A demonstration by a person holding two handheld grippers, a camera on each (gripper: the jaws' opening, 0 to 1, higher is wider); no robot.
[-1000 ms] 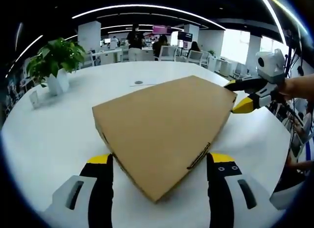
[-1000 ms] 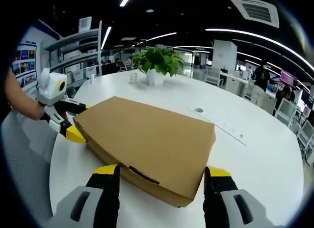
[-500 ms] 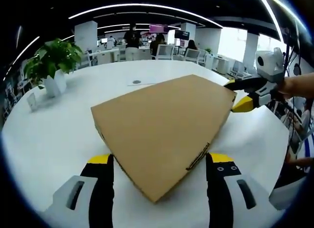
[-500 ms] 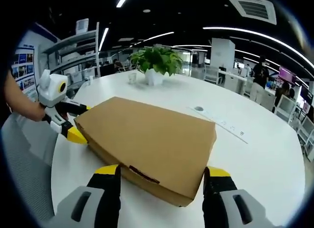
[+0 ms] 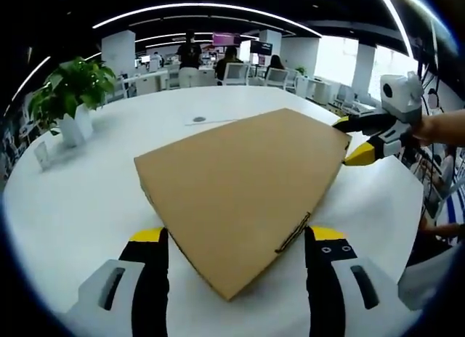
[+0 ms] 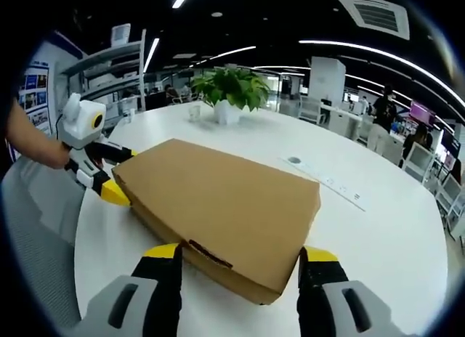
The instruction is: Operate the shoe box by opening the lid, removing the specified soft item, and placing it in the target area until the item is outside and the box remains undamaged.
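So far the task looks to be at its very beginning: the shoe box (image 5: 243, 195) lies flat on the white round table (image 5: 80, 199) with its lid down, and nothing soft is seen outside it. In the left gripper view the left gripper (image 5: 236, 242) has its jaws spread wide, one on each side of the near corner of the box, and they hold nothing; whether they touch the cardboard I cannot tell. In the same view the right gripper (image 5: 357, 142) is at the far corner of the box, with its yellow tips just at the edge. In the right gripper view the right gripper (image 6: 240, 258) also stands wide open around its own corner of the box, and the left gripper (image 6: 109, 181) is at the opposite corner, one tip above the edge and one below. A potted plant (image 6: 231, 94) stands well apart on the table. I judge that every step is left to do: to lift the lid, to take the soft item out, and to put it in the target area, which I cannot identify here.
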